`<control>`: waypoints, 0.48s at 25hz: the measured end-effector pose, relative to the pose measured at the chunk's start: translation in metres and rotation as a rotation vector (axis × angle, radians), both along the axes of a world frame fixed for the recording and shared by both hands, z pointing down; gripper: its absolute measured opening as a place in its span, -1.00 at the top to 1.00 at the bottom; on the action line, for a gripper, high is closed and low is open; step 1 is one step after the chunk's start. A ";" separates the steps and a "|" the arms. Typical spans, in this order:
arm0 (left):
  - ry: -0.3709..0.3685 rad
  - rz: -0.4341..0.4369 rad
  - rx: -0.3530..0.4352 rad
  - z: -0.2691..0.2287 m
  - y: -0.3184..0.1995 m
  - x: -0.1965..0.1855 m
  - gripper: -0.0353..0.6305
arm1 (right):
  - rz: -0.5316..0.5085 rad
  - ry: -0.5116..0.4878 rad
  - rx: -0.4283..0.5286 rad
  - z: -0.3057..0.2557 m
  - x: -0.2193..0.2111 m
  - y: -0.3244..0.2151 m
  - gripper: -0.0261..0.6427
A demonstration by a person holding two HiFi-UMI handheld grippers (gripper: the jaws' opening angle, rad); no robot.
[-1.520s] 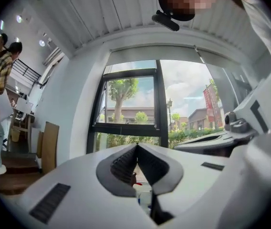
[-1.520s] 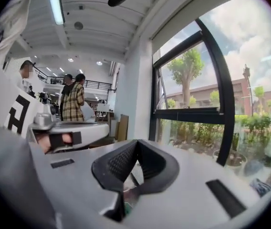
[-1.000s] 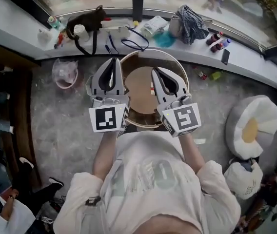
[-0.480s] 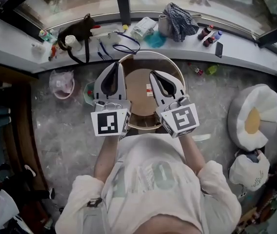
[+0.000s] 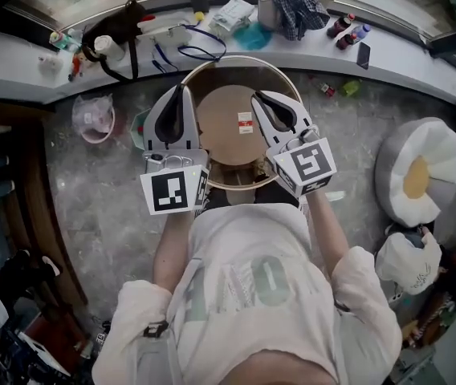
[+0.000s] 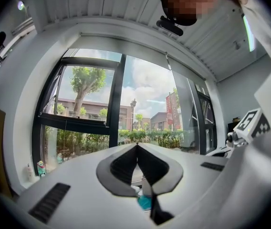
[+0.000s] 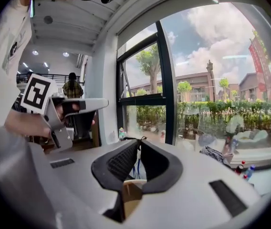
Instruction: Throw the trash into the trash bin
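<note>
- Head view: left tongs [image 5: 181, 89] and right tongs [image 5: 258, 96], both pressed together and holding nothing, hover over the bin [image 5: 228, 58]. A scrap [image 5: 245, 123] lies on the bin's bottom.
- Left gripper view: tips meet, and a window [image 6: 102, 104] lies beyond them.
- Right gripper view: tips meet, with the bin's rim below.

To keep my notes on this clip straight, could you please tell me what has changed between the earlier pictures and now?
The right gripper has edged slightly rightward, widening the gap to the left gripper. Nothing was taken hold of or let go. Both still hover over the rim of the round brown container, fingers shut and empty. The head view itself shifted a little.
</note>
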State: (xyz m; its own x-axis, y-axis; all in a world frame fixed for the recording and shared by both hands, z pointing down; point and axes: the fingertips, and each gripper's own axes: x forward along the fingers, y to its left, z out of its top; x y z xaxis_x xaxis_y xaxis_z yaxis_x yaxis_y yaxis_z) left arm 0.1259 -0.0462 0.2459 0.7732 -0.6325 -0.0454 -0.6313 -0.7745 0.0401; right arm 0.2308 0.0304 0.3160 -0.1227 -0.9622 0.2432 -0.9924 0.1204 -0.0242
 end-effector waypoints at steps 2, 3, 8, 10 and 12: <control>-0.009 -0.014 -0.017 0.010 -0.004 -0.001 0.86 | -0.003 0.003 -0.082 0.036 0.009 0.001 0.87; -0.015 -0.022 -0.025 0.015 -0.005 -0.002 0.86 | 0.016 -0.017 -0.133 0.057 0.015 0.002 0.86; -0.037 -0.059 -0.124 0.055 -0.015 -0.007 0.86 | 0.360 -0.349 -0.402 0.190 0.048 0.020 0.13; -0.059 -0.073 -0.159 0.080 -0.016 -0.012 0.86 | 0.431 -0.387 -0.499 0.242 0.046 0.029 0.11; -0.119 -0.075 -0.156 0.106 -0.013 -0.016 0.86 | 0.410 -0.361 -0.595 0.289 0.032 0.036 0.11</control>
State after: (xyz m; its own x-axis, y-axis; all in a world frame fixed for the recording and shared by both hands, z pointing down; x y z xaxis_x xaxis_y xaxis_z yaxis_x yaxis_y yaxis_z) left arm 0.1101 -0.0587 0.3520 0.7177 -0.6807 0.1468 -0.6943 -0.7154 0.0777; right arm 0.2628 0.0663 0.6053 0.0435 -0.6694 0.7416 -0.8735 -0.3858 -0.2969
